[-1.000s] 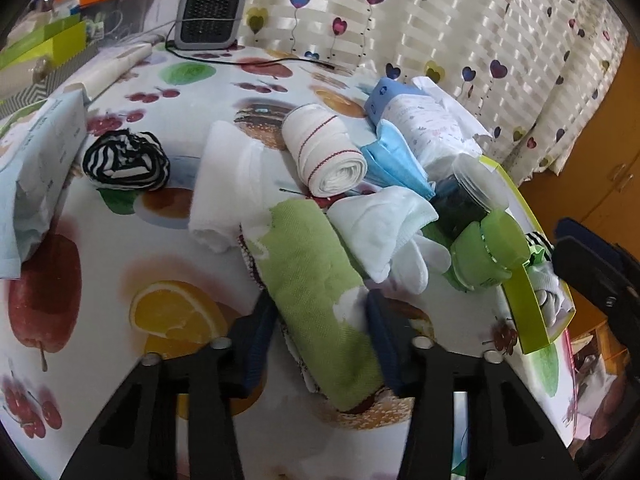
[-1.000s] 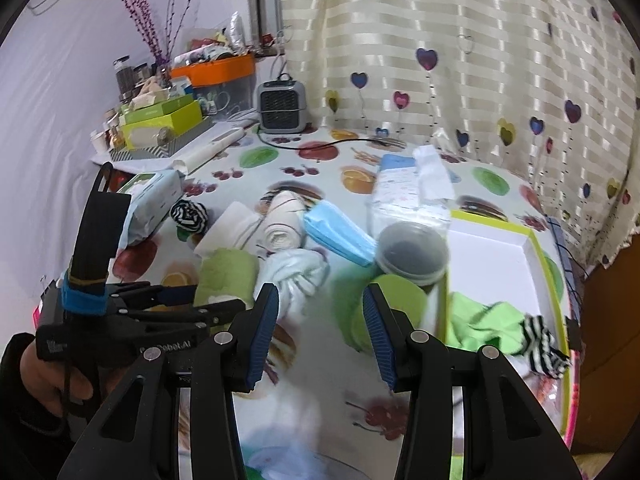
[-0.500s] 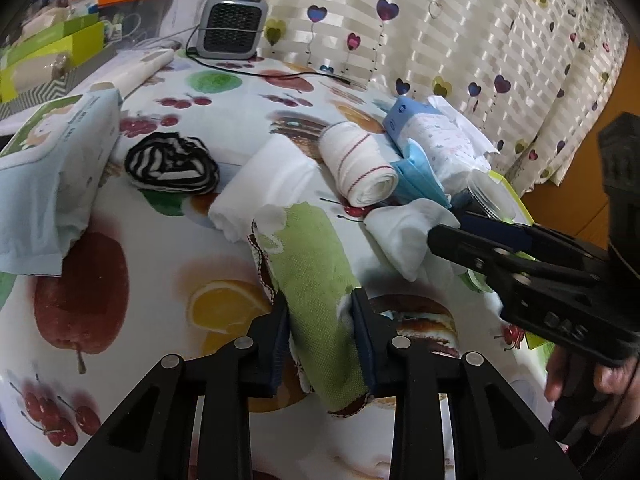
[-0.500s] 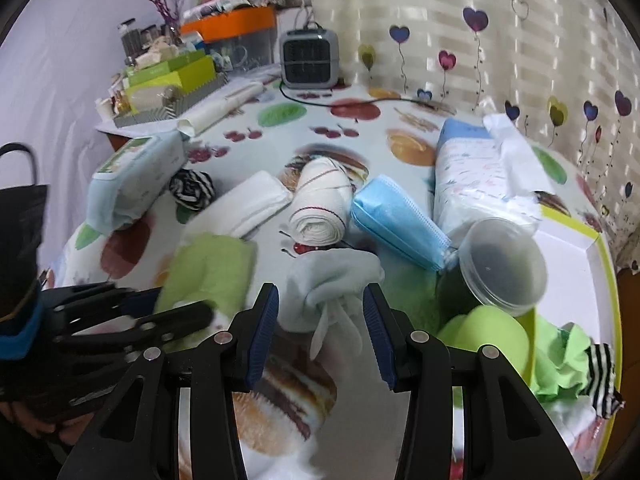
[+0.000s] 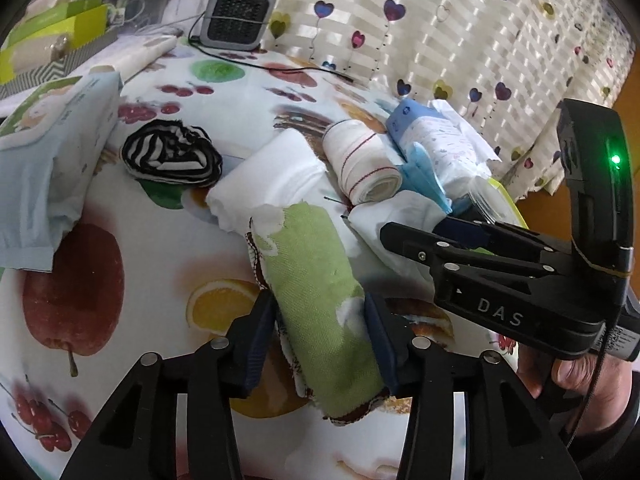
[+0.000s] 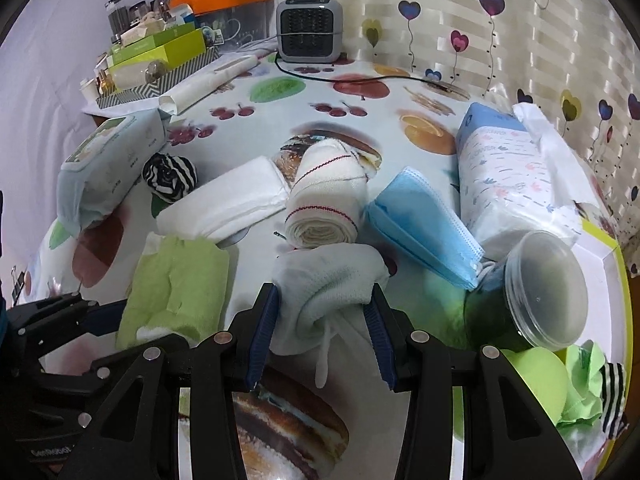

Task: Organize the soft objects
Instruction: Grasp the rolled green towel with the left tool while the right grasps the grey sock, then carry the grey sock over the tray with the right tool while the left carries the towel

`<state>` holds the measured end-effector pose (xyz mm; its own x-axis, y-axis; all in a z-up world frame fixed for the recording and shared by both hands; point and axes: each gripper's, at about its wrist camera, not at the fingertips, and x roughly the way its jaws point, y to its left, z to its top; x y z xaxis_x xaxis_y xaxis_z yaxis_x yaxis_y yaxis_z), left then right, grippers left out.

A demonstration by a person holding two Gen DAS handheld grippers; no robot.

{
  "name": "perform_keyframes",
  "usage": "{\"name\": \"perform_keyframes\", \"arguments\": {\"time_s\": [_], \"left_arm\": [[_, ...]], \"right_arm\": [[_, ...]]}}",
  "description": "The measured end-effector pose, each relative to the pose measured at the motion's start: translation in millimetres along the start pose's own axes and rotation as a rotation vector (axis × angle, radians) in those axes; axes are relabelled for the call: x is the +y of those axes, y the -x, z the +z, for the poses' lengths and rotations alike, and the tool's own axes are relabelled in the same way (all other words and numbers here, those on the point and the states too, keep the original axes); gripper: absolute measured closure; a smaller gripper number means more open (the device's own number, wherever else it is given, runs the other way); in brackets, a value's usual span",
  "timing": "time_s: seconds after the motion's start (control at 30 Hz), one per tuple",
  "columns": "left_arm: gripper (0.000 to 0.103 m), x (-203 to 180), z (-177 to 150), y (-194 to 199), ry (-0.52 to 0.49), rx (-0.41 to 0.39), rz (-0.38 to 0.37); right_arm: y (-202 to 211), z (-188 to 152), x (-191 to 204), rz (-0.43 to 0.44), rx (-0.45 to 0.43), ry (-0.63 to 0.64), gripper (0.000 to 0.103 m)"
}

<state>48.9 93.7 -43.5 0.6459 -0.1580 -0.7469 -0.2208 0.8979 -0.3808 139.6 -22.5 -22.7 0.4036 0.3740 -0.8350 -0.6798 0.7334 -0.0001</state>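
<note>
On the fruit-print desk [image 5: 160, 264], the left gripper [image 5: 322, 334] straddles the rolled green terry cloth [image 5: 316, 300]; its jaws have just been opening, pads beside the roll, released. At three o'clock of that roll, the right gripper [image 6: 322, 334] brackets the crumpled white knit cloth [image 6: 328, 280], its pads touching the sides, grip uncertain.

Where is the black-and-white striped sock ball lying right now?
The striped sock ball lies on the tablecloth in the left half of both wrist views, between the wet-wipes pack and the folded white cloth, apart from both grippers.
</note>
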Motion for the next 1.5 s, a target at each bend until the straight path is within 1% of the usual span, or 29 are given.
{"name": "perform_keyframes", "arguments": {"time_s": [0.03,0.07,0.1,0.13,0.2,0.3,0.33,0.37,0.4,0.43,0.57,0.7,1.03,1.3,1.5], "left_arm": [[0.057,-1.3,0.7,-0.7,0.001,0.0,0.002],[0.056,-0.4,0.9,-1.1,-0.002,0.002,0.0],[0.055,-1.3,1.3,-2.0,-0.004,0.002,0.0],[0.053,-2.4,1.8,-3.2,-0.007,0.001,0.0],[0.053,-5.0,2.7,-5.7,-0.015,-0.004,0.007],[0.053,-11.7,2.4,-8.2,-0.039,-0.009,0.036],[0.056,-14.5,1.6,-9.1,-0.055,-0.011,0.051],[0.062,-17.1,0.6,-10.2,-0.073,-0.014,0.066],[0.063,-18.8,-0.4,-10.3,-0.082,-0.015,0.072],[0.068,-20.2,-1.1,-10.3,-0.087,-0.011,0.073],[0.073,-25.4,-3.5,-5.5,-0.106,-0.012,0.085],[0.074,-33.1,-6.6,4.3,-0.126,-0.028,0.091],[0.074,-56.0,-4.9,43.6,-0.169,-0.133,0.102],[0.074,-69.8,-4.4,58.8,-0.186,-0.17,0.081],[0.074,-76.4,-5.0,71.5,-0.194,-0.2,0.049]], "right_arm": [[-0.5,0.6,-0.7,0.006,0.0,-0.006,0.058],[-0.1,0.5,-1.4,0.01,-0.006,-0.01,0.062],[0.1,0.5,-0.9,0.01,-0.009,-0.009,0.068],[0.8,-0.1,-0.9,0.017,-0.013,-0.007,0.078],[3.2,-1.6,-0.8,0.022,-0.022,-0.004,0.078],[8.9,-3.6,-1.1,0.034,-0.039,-0.008,0.079],[11.6,-4.0,-0.6,0.033,-0.047,-0.007,0.08],[16.0,-4.8,-0.4,0.033,-0.058,-0.006,0.08],[20.5,-5.6,-0.1,0.034,-0.069,-0.005,0.08],[24.3,-6.3,-0.1,0.033,-0.077,-0.005,0.08],[41.5,-10.8,-2.1,0.028,-0.109,-0.015,0.08],[58.3,-16.5,-2.7,0.028,-0.139,-0.021,0.08],[108.6,-31.0,-7.3,0.029,-0.244,-0.05,0.08],[133.2,-42.7,-12.8,0.025,-0.292,-0.072,0.08],[144.9,-48.9,-14.0,0.019,-0.313,-0.082,0.08]]}}
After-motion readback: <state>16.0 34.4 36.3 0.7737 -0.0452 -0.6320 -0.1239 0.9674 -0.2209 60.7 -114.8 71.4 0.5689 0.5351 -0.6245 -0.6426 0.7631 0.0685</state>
